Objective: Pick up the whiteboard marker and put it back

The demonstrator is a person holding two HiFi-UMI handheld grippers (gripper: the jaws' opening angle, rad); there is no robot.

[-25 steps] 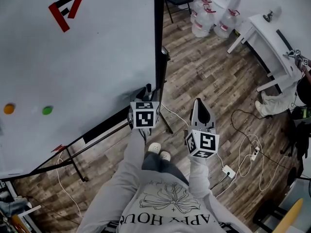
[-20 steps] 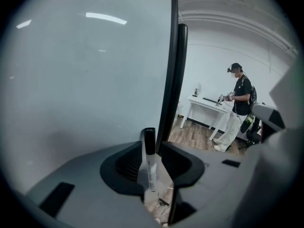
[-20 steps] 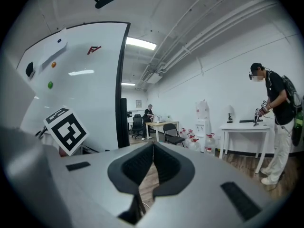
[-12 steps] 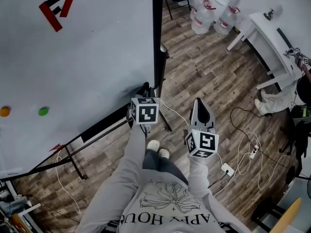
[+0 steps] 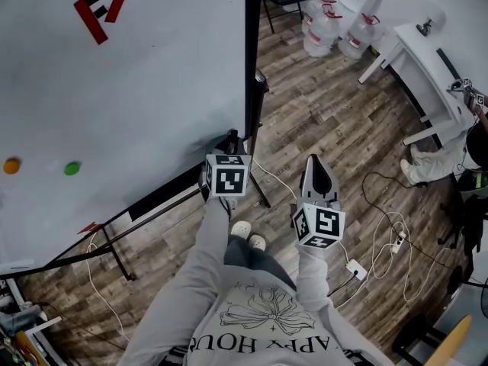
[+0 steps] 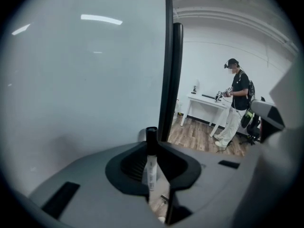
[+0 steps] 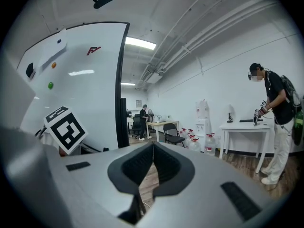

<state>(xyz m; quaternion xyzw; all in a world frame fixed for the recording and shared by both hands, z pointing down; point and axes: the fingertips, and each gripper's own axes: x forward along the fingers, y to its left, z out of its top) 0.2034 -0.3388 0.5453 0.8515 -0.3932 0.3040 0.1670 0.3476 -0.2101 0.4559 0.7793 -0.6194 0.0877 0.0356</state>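
- The left gripper (image 6: 156, 144) points at the lower right corner of the whiteboard (image 5: 114, 90), beside its black frame (image 5: 249, 52).
- The marker (image 6: 150, 171) stands upright between this gripper's pads, black cap (image 6: 151, 135) at 12 o'clock, white barrel below.
- The left jaws are closing on the marker. A sliver of floor shows at 3 o'clock of the barrel, so the pads do not yet clamp it from both sides.
- The right gripper (image 7: 152, 148) is clenched with nothing in it: its pads meet in a thin line. It is held level over the wood floor (image 5: 328, 120), apart from the board.
- In the head view, the right gripper lies at 4 o'clock from the left one, both just ahead of the person's sleeves.
- The board fills that view from 9 to 12 o'clock. It bears a red logo (image 5: 103, 6) at 11 o'clock and an orange magnet (image 5: 11, 165) and a green magnet (image 5: 72, 168) at 9 o'clock.
- Water jugs (image 5: 328, 29) stand at 1 o'clock and a white table (image 5: 427, 75) at 2 o'clock.
- Another person (image 6: 236, 103) stands at that table.
- A white cable (image 5: 389, 242) trails over the floor at 4 o'clock.
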